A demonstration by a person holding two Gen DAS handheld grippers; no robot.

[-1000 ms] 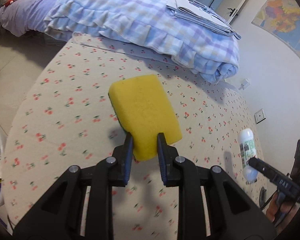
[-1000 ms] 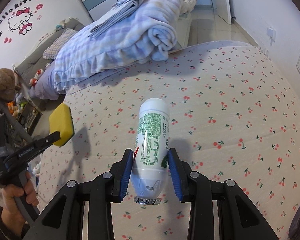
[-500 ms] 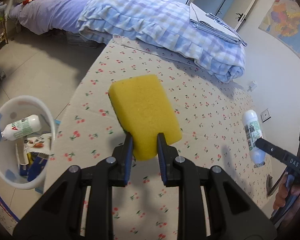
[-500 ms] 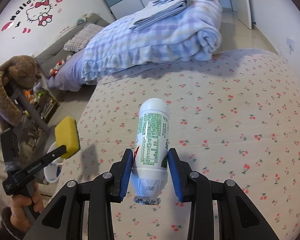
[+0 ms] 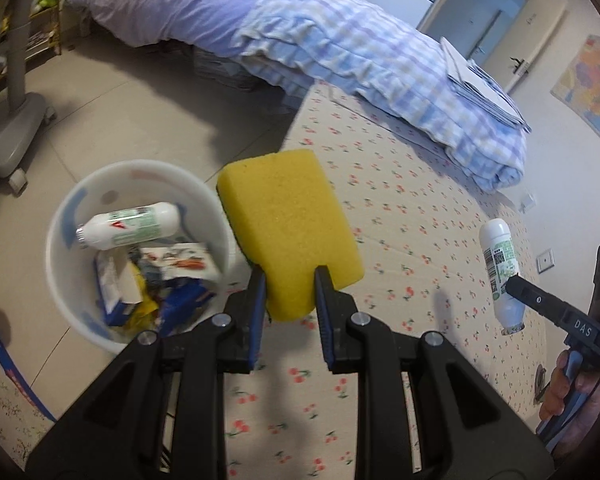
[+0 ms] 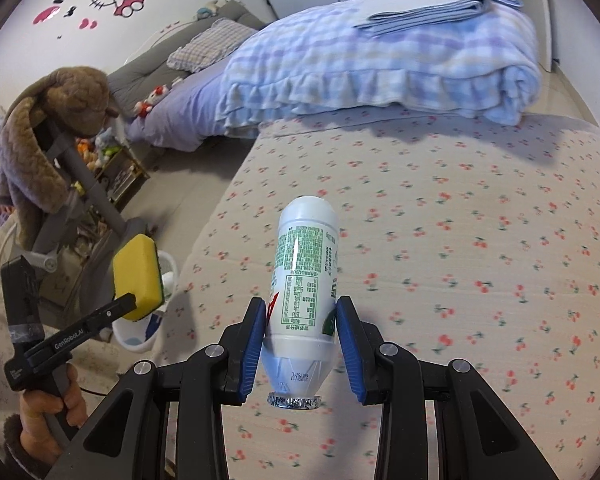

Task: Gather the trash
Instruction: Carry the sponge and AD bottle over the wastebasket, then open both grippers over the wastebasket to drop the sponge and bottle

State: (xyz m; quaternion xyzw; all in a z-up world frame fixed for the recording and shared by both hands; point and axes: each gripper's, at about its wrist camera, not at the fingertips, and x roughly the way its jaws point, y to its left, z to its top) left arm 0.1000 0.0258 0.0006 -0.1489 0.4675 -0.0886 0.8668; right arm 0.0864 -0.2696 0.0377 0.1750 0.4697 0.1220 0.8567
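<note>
two grippers are each loaded. the left gripper (image 5: 290,294) is clamped on a yellow sponge (image 5: 288,228), its blue pads squeezing the sponge's near end while the rest juts forward, a thin dark green layer showing along one face. the sponge hangs above the edge of a bed (image 5: 400,240) covered in a cherry-print sheet, just beside a white bin (image 5: 66,216) that stands on the tiled floor (image 5: 112,120). the bin holds a white bottle with a green label (image 5: 130,226) lying on its side over crumpled wrappers and cartons.

the right gripper (image 6: 302,344) is clamped on a second white bottle (image 6: 306,276), pads pressing its lower body; the foil-rimmed mouth points back toward the camera and the rounded base points away. this bottle is held in the air over the cherry-print bed, well apart from the bin.

in the right wrist view the left gripper and sponge (image 6: 138,276) appear at the left, in front of the bin (image 6: 138,334), with a hand (image 6: 50,412) gripping the handle. a folded blue checked quilt (image 6: 380,60) lies at the far end of the bed.
</note>
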